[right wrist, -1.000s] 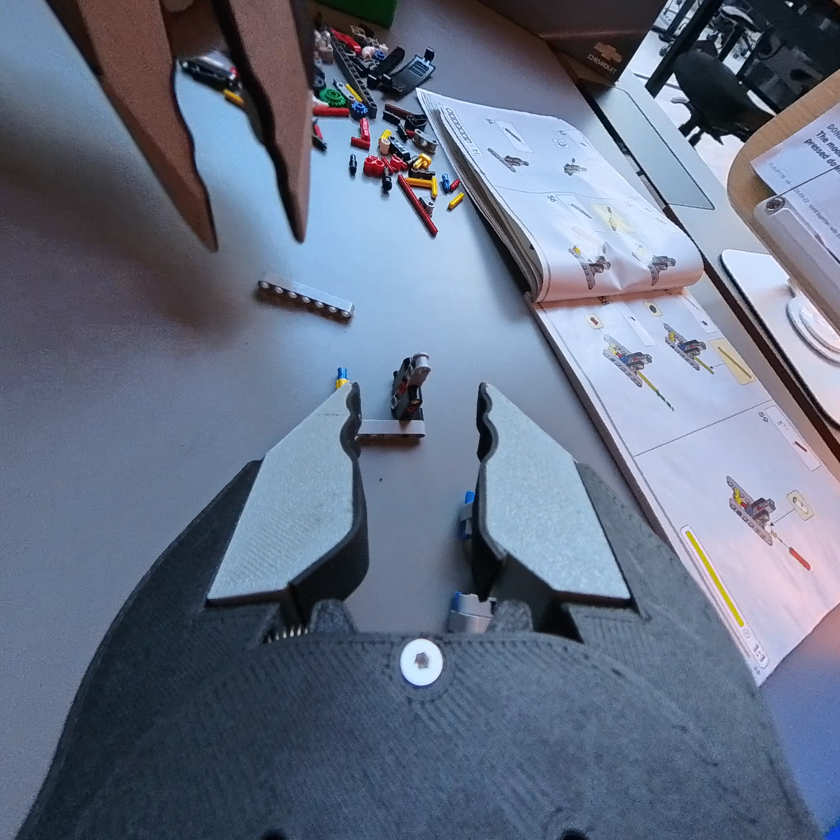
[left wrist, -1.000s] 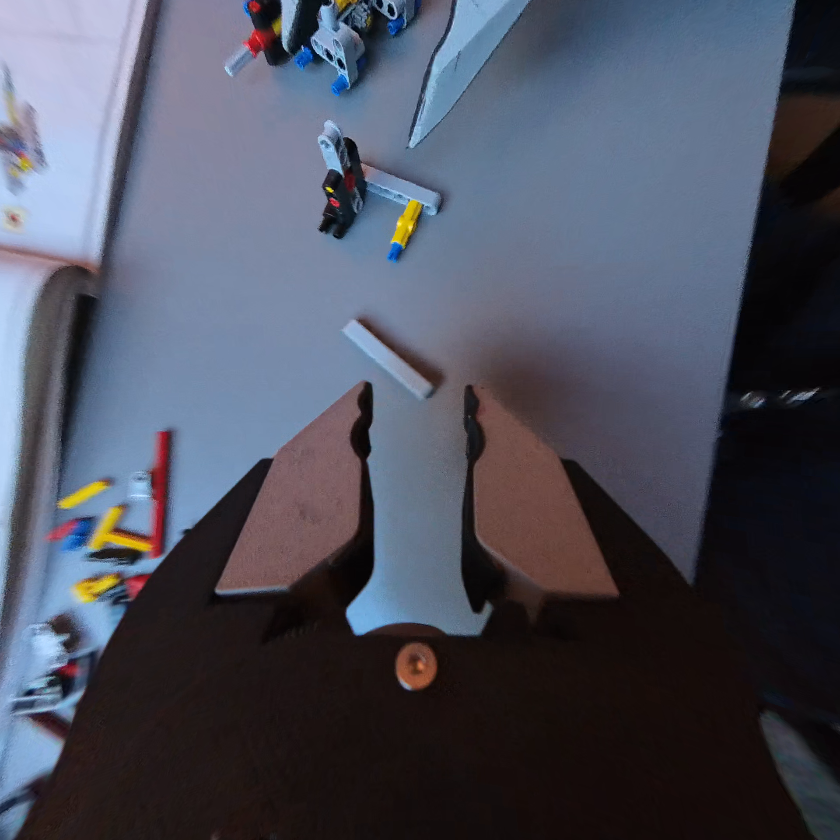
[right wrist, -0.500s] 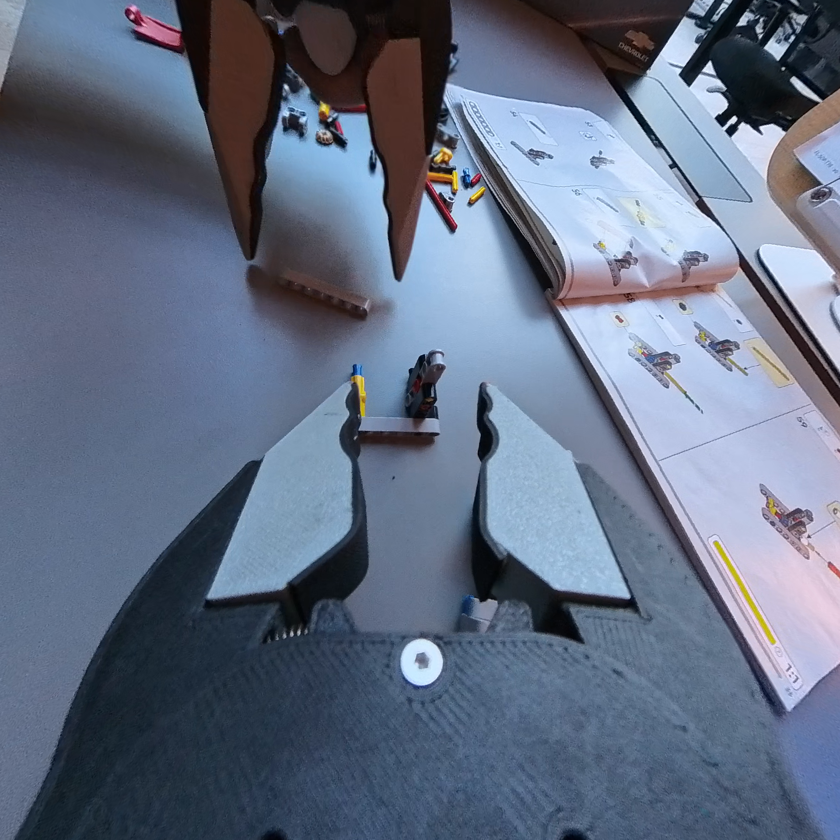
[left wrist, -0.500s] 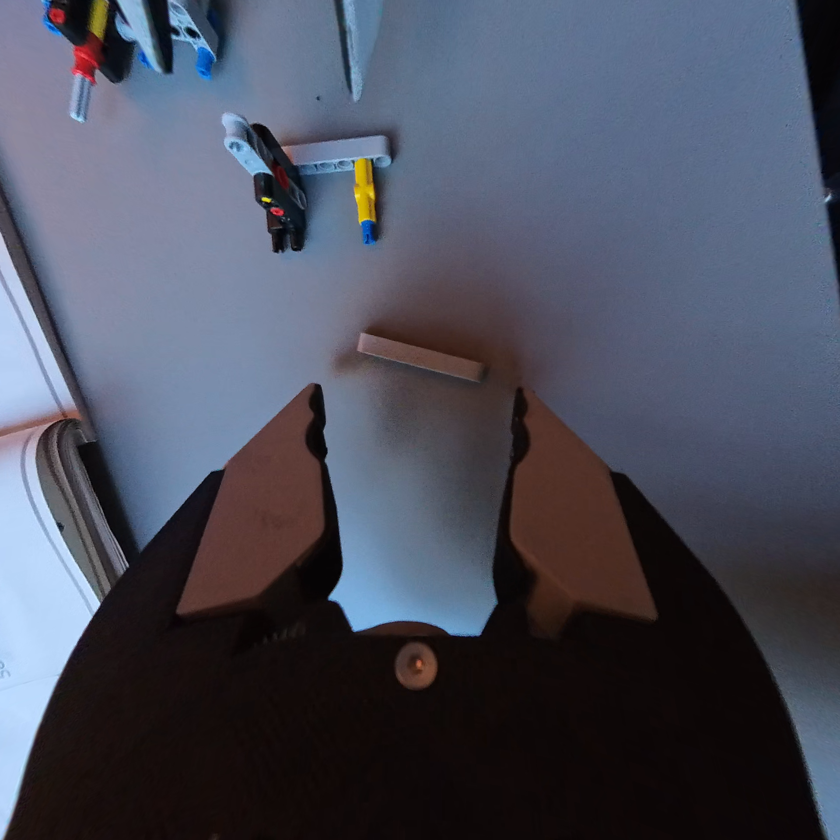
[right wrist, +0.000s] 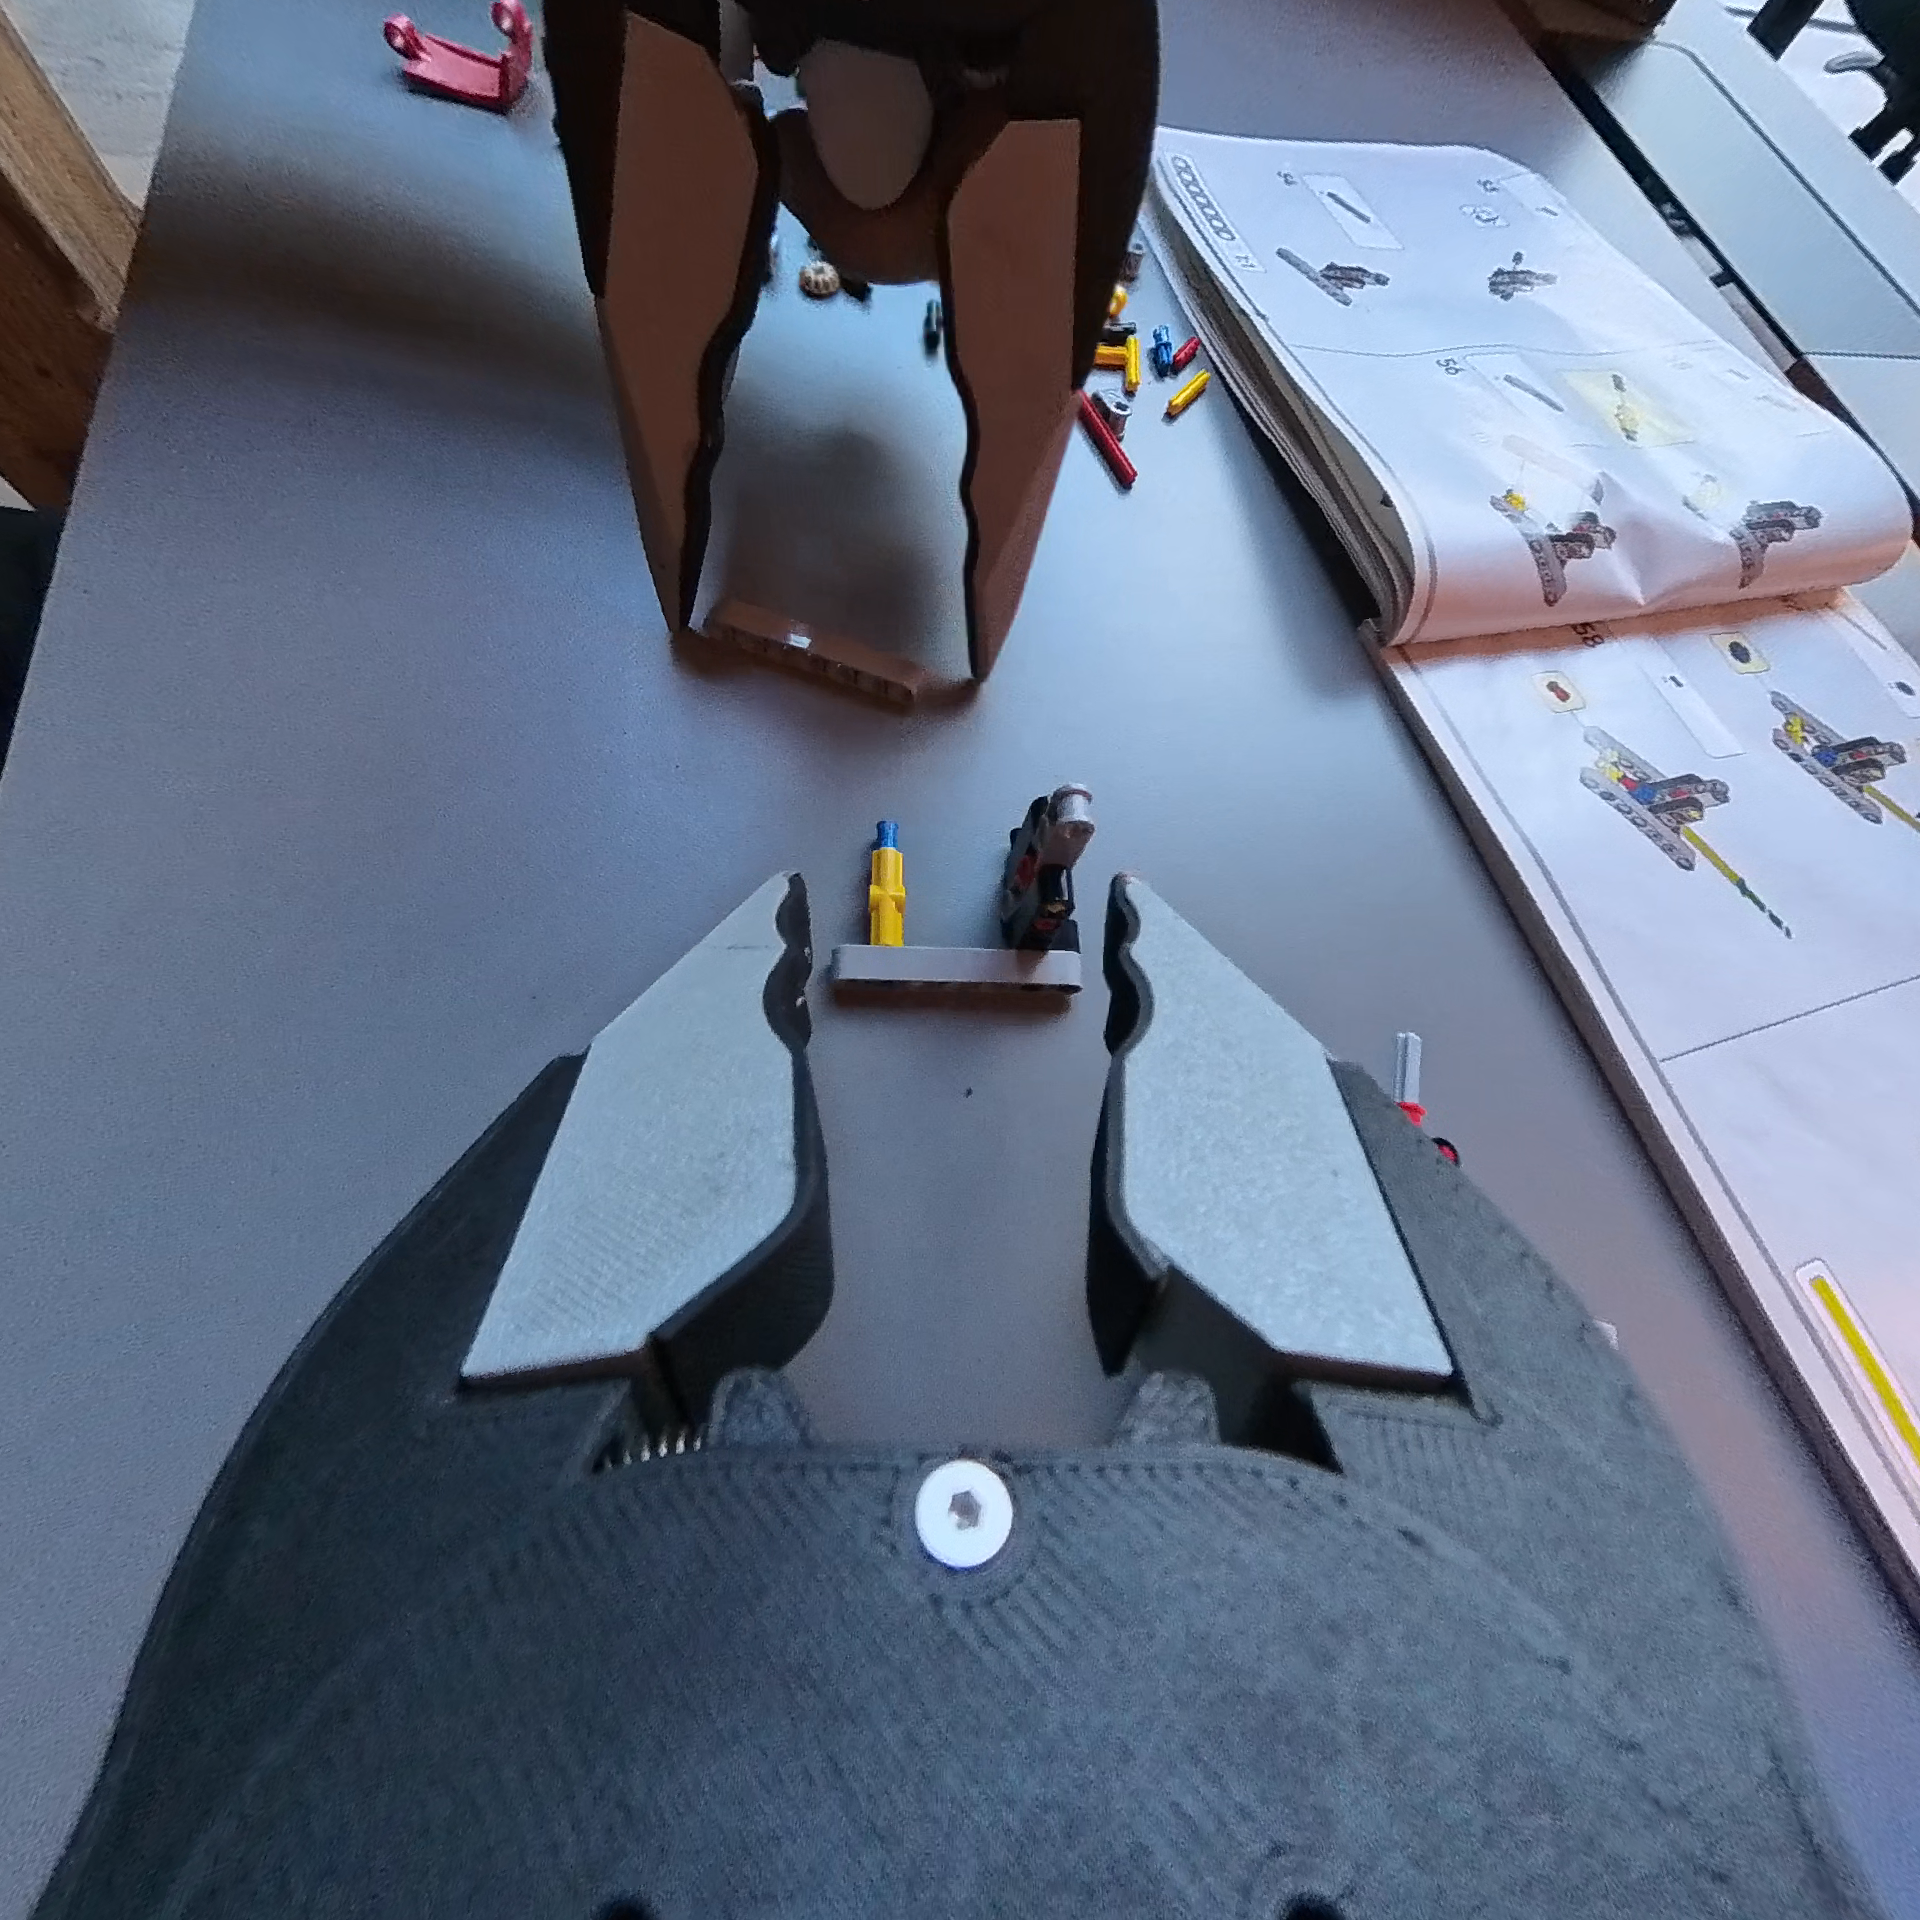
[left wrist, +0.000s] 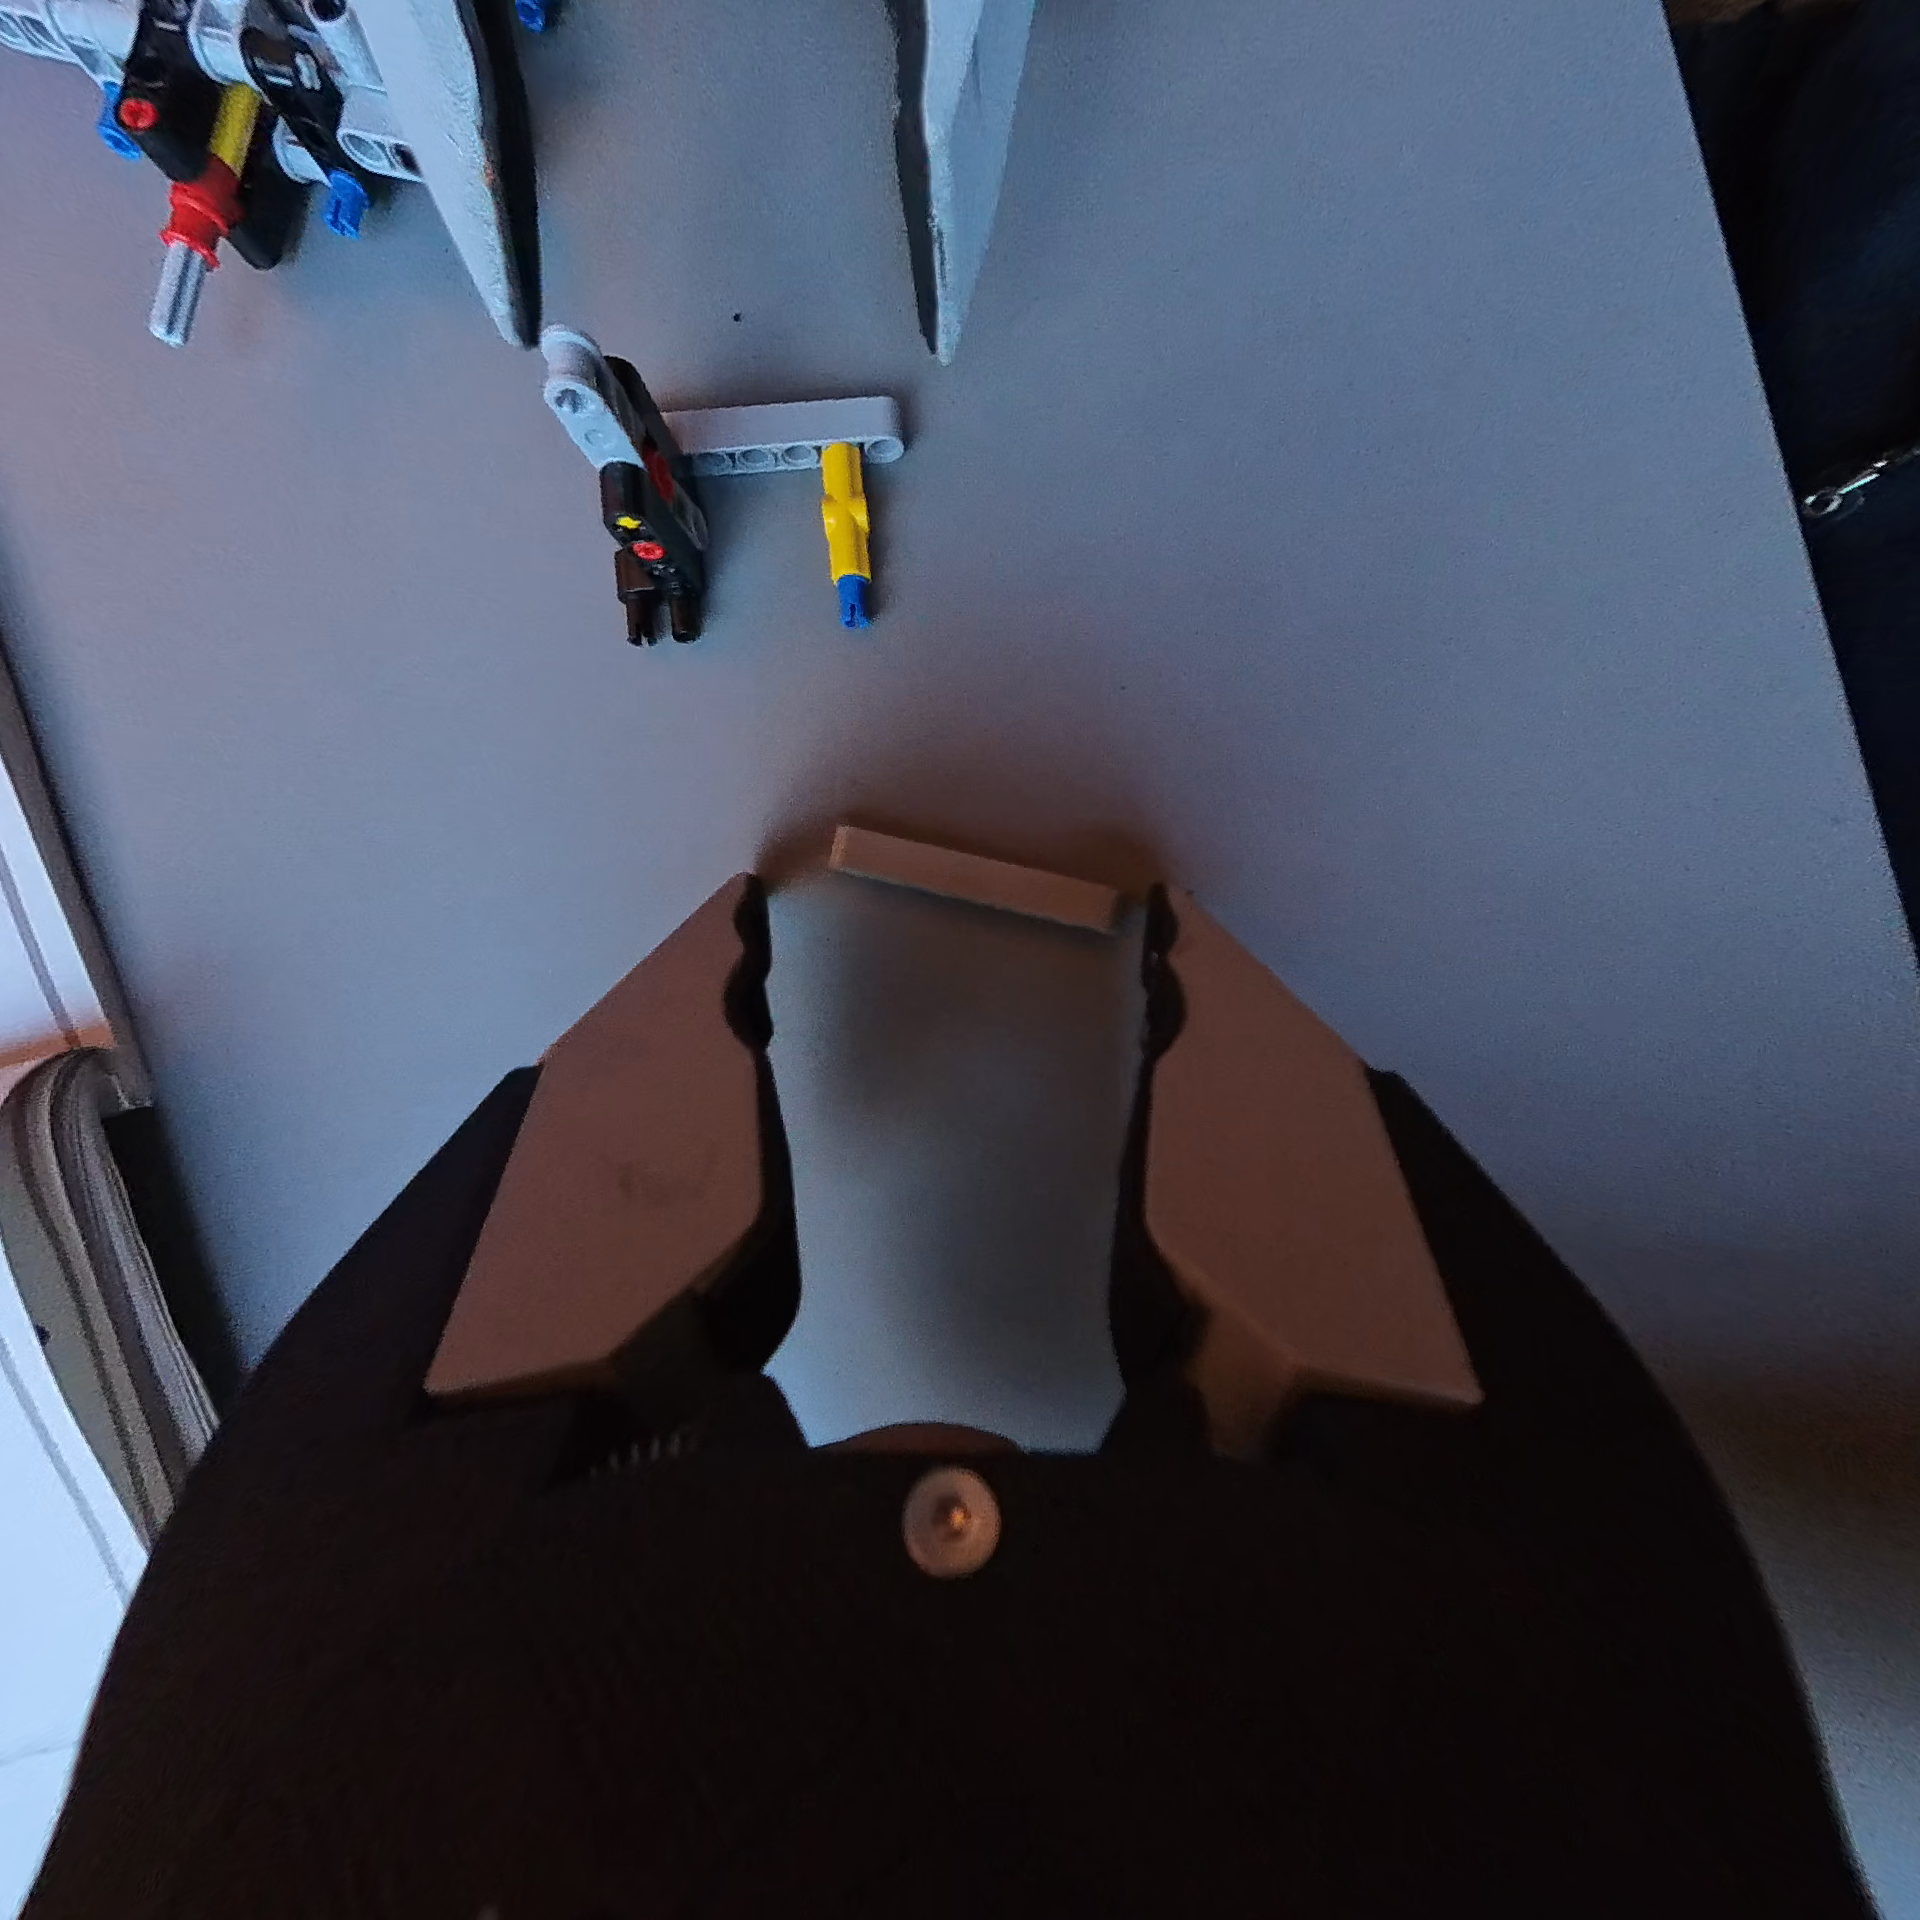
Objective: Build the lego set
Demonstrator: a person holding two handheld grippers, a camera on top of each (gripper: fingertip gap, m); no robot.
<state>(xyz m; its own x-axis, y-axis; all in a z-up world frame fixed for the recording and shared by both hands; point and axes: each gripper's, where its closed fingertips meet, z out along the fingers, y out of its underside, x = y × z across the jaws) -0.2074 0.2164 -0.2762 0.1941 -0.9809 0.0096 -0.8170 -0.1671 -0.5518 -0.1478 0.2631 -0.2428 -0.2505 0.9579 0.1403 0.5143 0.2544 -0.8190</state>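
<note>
A loose grey beam lies flat on the grey table. My left gripper is open with its fingertips down at the table on either side of the beam, and a gap still shows between pads and beam. The right wrist view shows this too, the left gripper straddling the beam. My right gripper is open. Its tips flank a small assembly of a grey beam, a yellow pin and a black piece, without touching it. The assembly also shows in the left wrist view.
An open instruction booklet lies to the right. Several loose small pieces lie behind the left gripper, and a red bracket lies far left. A larger assembly lies beside the right gripper. The table edge runs nearby.
My left gripper turned, opened wider and came down, so its tips now straddle the loose grey beam. My right gripper moved forward and opened slightly around the small assembly.
</note>
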